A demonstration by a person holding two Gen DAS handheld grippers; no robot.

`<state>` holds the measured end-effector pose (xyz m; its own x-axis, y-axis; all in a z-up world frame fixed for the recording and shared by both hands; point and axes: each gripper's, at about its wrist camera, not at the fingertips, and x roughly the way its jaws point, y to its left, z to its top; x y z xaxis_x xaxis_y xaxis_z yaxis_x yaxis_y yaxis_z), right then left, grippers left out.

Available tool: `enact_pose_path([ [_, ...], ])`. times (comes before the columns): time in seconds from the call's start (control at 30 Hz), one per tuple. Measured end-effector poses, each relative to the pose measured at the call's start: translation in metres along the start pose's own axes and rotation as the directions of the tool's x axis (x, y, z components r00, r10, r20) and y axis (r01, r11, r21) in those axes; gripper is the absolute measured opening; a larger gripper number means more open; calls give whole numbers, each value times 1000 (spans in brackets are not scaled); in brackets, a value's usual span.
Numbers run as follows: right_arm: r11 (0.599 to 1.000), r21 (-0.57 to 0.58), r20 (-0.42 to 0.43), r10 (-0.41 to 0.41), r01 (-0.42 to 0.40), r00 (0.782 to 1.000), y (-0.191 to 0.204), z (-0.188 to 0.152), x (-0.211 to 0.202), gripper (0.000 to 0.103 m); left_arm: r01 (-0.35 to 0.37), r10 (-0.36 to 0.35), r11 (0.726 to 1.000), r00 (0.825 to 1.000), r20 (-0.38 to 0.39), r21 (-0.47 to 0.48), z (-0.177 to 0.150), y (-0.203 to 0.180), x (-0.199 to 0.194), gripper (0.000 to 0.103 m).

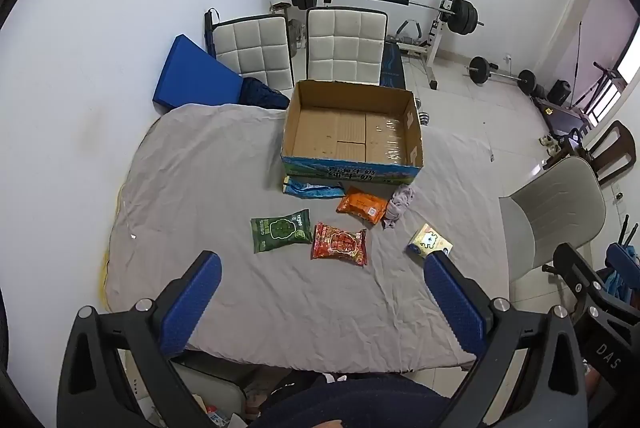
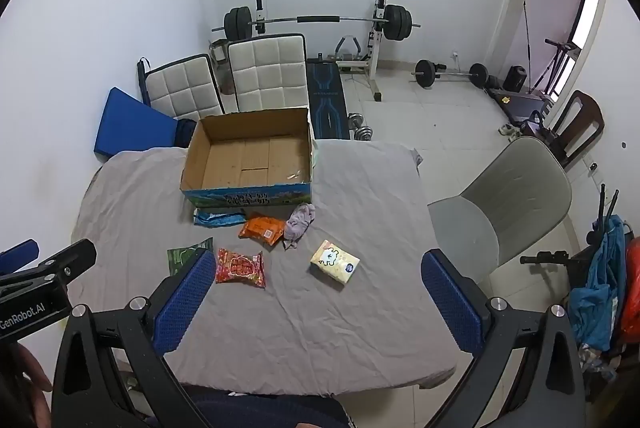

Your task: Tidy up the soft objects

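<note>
Both the left gripper (image 1: 322, 264) and the right gripper (image 2: 318, 260) hang wide apart over the near table edge, holding nothing. Beyond them the green packet (image 1: 281, 230), red packet (image 1: 340, 246), orange packet (image 1: 362, 209), tissue pack (image 1: 430, 242), crumpled cloth (image 1: 400, 205) and what may be a blue bag (image 1: 314, 189) lie on the sheet. The cardboard box (image 1: 352, 171) behind looks empty, so sorting seems not yet begun.

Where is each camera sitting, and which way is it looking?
Left wrist: sits on the left tool, above the near table edge, looking forward over the table at the box; its own two blue fingers, open, show, plus the right tool at far right.
Right wrist: sits on the right tool, looking the same way from further right; its open fingers show, plus the left tool at far left.
Both share the box, red packet, tissue pack and barbell rack.
</note>
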<state>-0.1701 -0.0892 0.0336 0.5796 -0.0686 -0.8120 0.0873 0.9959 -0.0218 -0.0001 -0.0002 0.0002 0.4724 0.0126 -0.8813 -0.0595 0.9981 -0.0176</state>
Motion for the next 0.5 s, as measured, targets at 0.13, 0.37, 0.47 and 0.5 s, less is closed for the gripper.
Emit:
enact_pose_path([
  [0.13, 1000, -1, 3, 1, -1, 1000, 0, -1, -2, 103, 7, -7, 1000, 1000, 1, 2, 0, -1, 0, 103],
  [0.37, 1000, -1, 12, -1, 1, 1000, 1, -1, -3, 103, 13, -13, 1000, 1000, 1, 2, -1, -4, -5, 103],
  [0.47, 1000, 0, 9, -2, 2, 1000, 0, 2, -1, 103, 15, -15, 1000, 1000, -11, 0, -2, -5, -7, 103],
  [0.5, 1000, 1, 5, 0, 0, 1000, 0, 2, 1, 103, 17, -17, 1000, 1000, -15, -1, -1, -6, -9, 103],
])
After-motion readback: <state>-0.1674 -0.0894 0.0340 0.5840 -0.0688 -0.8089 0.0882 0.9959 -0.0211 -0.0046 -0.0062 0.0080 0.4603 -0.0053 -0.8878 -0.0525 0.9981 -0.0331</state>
